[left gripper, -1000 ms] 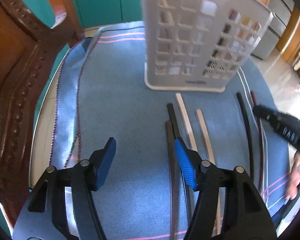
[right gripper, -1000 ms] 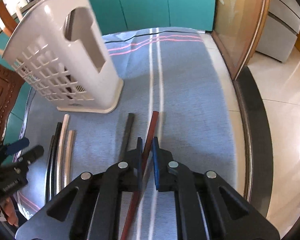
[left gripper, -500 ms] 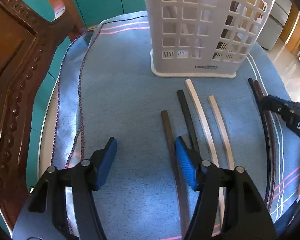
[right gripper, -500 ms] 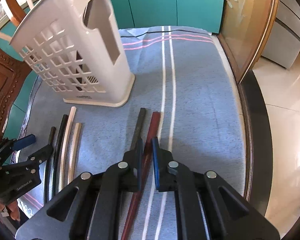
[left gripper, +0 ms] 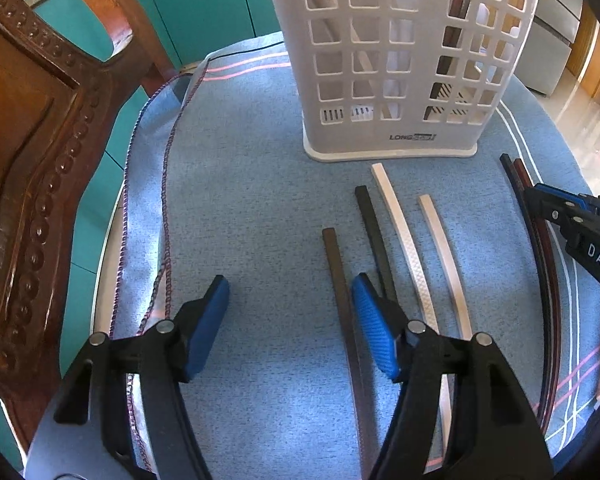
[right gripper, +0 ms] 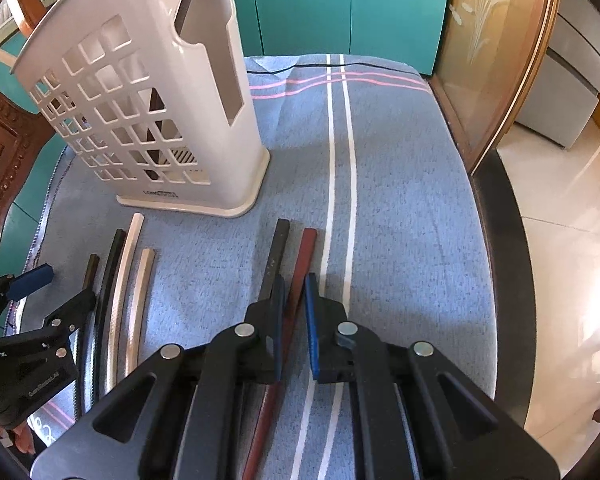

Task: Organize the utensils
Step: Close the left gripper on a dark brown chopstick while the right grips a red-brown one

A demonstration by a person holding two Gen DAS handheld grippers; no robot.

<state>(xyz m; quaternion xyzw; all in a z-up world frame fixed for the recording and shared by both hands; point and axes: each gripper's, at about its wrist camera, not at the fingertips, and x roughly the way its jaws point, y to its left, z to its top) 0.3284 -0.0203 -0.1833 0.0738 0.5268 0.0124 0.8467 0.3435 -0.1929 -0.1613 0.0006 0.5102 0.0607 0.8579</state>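
Worktop [right gripper: 400, 168], under a blue striped cloth, carried everything. Largest item: a white lattice utensil basket [left gripper: 396, 60], upright at 12 o'clock from both hands. Through its openings, a few sticks could be seen standing inside: at least one pale and one dark; exact count not readable.

Six loose sticks lay flat on the cloth, long axes all running roughly 6-to-12, toward the basket. Group of four near the left side: two dark sticks [left gripper: 336, 276] and two pale sticks [left gripper: 404, 240]. Pair to the right: black stick [right gripper: 274, 260] and red-brown stick [right gripper: 300, 276], side by side and touching or nearly so.

Right gripper [right gripper: 294, 308]: jaws narrow, closed on the red-brown stick partway along its length, stick axis in line with the jaws. The free end pointed at 12 o'clock, toward the basket base. Judgement: this hand has the next move, lift and tip the stick into the basket.

Left gripper [left gripper: 288, 312]: jaws had just been opening, standing wide, nothing pinched. Nearest dark stick lay just inside the right pad, at about 1 o'clock from the jaw centre, not centred.
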